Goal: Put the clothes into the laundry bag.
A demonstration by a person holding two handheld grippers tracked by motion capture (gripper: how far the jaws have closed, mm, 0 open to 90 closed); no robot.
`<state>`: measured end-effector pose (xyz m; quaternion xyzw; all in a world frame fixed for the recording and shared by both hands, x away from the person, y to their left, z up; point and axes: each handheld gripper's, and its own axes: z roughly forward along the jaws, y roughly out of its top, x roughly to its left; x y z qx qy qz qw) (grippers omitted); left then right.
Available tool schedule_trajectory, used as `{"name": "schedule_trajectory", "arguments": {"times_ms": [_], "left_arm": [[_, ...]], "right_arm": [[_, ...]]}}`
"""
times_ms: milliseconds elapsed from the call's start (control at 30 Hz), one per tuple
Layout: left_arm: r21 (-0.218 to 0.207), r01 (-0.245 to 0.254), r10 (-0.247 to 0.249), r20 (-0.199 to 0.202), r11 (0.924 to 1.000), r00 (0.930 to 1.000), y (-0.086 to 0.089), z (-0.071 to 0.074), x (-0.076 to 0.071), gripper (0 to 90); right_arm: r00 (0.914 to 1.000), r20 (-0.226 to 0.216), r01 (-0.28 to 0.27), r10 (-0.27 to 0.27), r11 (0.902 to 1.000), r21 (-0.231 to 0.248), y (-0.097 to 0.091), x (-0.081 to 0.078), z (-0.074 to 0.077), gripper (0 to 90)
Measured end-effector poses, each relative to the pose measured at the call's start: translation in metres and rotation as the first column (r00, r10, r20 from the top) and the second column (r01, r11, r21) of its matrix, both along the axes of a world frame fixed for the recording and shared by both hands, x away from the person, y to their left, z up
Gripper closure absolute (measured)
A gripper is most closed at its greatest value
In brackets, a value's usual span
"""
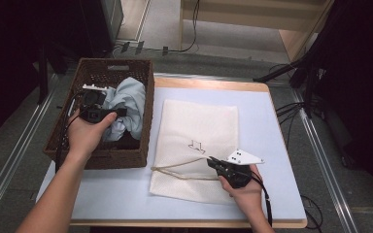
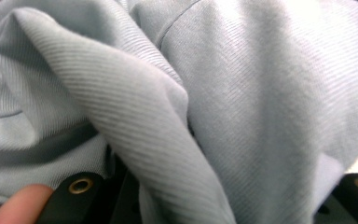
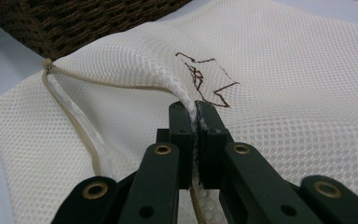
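A brown wicker basket point(image 1: 147, 121) stands at the table's left and holds a light blue garment point(image 1: 131, 99). My left gripper point(image 1: 121, 112) is inside the basket with a fold of that garment point(image 2: 261, 93) rising from between its jaws, and the cloth hides its fingertips. A white mesh bag point(image 1: 199, 126) with a dark logo lies flat on the table's middle. My right gripper point(image 1: 210, 160) is shut on a pinched ridge of the mesh bag point(image 3: 284, 70) near its front end. Its jaws point(image 3: 196, 109) lift the net slightly. A beige drawstring point(image 3: 70, 116) trails left.
The table point(image 1: 272, 145) has a pale blue top with a wooden rim. The drawstring point(image 1: 175, 171) loops across the bag's front toward the basket point(image 3: 74, 23). Cables and dark stands lie on the floor beyond and to the right.
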<state>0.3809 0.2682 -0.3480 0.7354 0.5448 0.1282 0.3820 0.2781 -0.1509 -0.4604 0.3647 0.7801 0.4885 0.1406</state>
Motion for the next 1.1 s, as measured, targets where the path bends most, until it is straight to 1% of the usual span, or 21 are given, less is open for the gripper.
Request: {"name": "schedule_trajectory", "arguments": {"times_ms": [67, 233, 300, 367, 433, 533, 600, 633, 667, 733, 767, 833, 867, 967, 1033, 1100], "left_arm": [[-0.003, -0.008, 0.008, 0.038, 1.0000, 0.9992, 0.000, 0.001, -0.005, 75.4], [-0.042, -0.033, 0.037, 0.103, 0.9986, 0.9940, 0.002, 0.005, -0.018, 75.4], [-0.054, -0.024, 0.031, 0.126, 0.9982, 0.9915, 0.002, 0.005, -0.022, 75.4], [-0.050, -0.013, 0.020, 0.160, 0.9987, 0.9868, 0.001, 0.006, -0.027, 75.3], [-0.054, -0.014, 0.024, 0.188, 0.9984, 0.9818, 0.000, 0.007, -0.033, 75.3], [-0.079, -0.005, 0.022, 0.218, 0.9968, 0.9757, -0.001, 0.009, -0.039, 75.4], [-0.082, 0.002, 0.018, 0.244, 0.9966, 0.9695, -0.003, 0.010, -0.044, 75.4], [-0.090, 0.008, 0.015, 0.252, 0.9959, 0.9677, -0.004, 0.011, -0.047, 75.4], [-0.105, 0.013, 0.014, 0.253, 0.9944, 0.9673, -0.005, 0.012, -0.049, 75.4], [-0.125, 0.020, 0.015, 0.271, 0.9919, 0.9626, -0.006, 0.014, -0.053, 75.4], [-0.135, 0.016, 0.023, 0.283, 0.9907, 0.9587, -0.007, 0.014, -0.056, 75.4], [-0.135, 0.015, 0.026, 0.300, 0.9908, 0.9536, -0.009, 0.016, -0.059, 75.4], [-0.128, 0.014, 0.026, 0.310, 0.9917, 0.9505, -0.011, 0.016, -0.061, 75.4], [-0.122, 0.033, 0.011, 0.340, 0.9920, 0.9403, -0.016, 0.019, -0.066, 75.4], [-0.124, 0.048, -0.002, 0.349, 0.9912, 0.9373, -0.019, 0.020, -0.069, 75.3], [-0.112, 0.048, -0.004, 0.363, 0.9926, 0.9319, -0.024, 0.021, -0.074, 75.3]], "right_arm": [[1.0000, 0.000, 0.001, -0.001, 1.0000, 0.001, 0.000, 0.000, 0.000, 87.3], [1.0000, -0.005, 0.005, -0.005, 1.0000, 0.003, 0.000, 0.000, 0.000, 87.3], [1.0000, -0.004, 0.006, -0.006, 1.0000, 0.004, 0.000, 0.000, 0.000, 87.3], [1.0000, -0.006, 0.006, -0.006, 1.0000, 0.004, 0.000, 0.000, 0.000, 87.4], [0.9999, -0.008, 0.008, -0.008, 1.0000, 0.003, 0.000, 0.000, 0.000, 87.5], [0.9999, -0.008, 0.013, -0.013, 0.9999, 0.002, 0.001, 0.000, 0.000, 87.6], [0.9999, -0.005, 0.015, -0.015, 0.9999, -0.001, 0.001, 0.000, 0.000, 87.7], [0.9998, -0.010, 0.015, -0.015, 0.9999, 0.001, 0.001, -0.001, 0.000, 87.7], [0.9998, -0.011, 0.017, -0.017, 0.9999, 0.001, 0.001, -0.001, 0.000, 87.8], [0.9997, -0.014, 0.019, -0.019, 0.9998, 0.002, 0.001, 0.000, 0.000, 87.8], [0.9997, -0.015, 0.019, -0.019, 0.9998, 0.002, 0.001, 0.000, 0.000, 87.8], [0.9997, -0.014, 0.020, -0.020, 0.9998, 0.003, 0.001, 0.000, 0.000, 87.8], [0.9997, -0.015, 0.019, -0.019, 0.9998, 0.002, 0.001, 0.000, 0.000, 87.8], [0.9996, -0.024, 0.018, -0.018, 0.9998, 0.002, 0.001, 0.000, 0.000, 87.9], [0.9995, -0.026, 0.018, -0.018, 0.9998, 0.002, 0.001, 0.000, 0.000, 87.9], [0.9994, -0.028, 0.019, -0.019, 0.9998, 0.003, 0.001, 0.000, 0.000, 87.9]]}}
